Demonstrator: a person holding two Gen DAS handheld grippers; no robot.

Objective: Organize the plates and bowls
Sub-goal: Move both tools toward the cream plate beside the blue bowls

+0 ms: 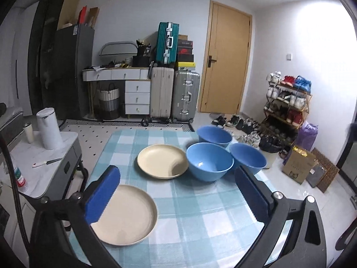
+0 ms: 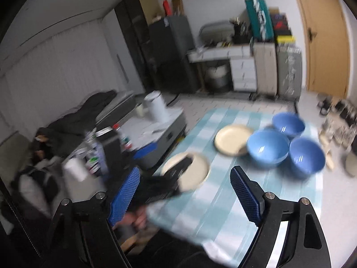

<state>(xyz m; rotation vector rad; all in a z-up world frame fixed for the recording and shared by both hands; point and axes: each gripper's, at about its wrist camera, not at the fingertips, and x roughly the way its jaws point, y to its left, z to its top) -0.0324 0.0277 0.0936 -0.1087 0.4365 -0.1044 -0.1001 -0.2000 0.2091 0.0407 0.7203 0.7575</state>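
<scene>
Two cream plates lie on the blue checked tablecloth point(image 1: 196, 214): a near plate point(image 1: 129, 216) and a far plate point(image 1: 161, 160). Three blue bowls stand upright to the right: a middle bowl point(image 1: 208, 160), a far bowl point(image 1: 215, 135) and a right bowl point(image 1: 248, 158). My left gripper point(image 1: 176, 192) is open and empty, its left finger above the near plate's left rim. My right gripper point(image 2: 186, 195) is open and empty, hovering above the table's near edge. The right wrist view is blurred; it shows the near plate point(image 2: 191, 174), far plate point(image 2: 233, 141), the bowls point(image 2: 267, 148), and the left gripper point(image 2: 165, 183) over the near plate.
A grey side table point(image 1: 44, 178) at the left holds a white canister point(image 1: 49, 129), a cup and a knife point(image 1: 46, 162). Suitcases point(image 1: 174, 96), a white drawer desk and a wooden door point(image 1: 225, 62) stand at the back. A shoe rack point(image 1: 285, 105) and boxes are on the right floor.
</scene>
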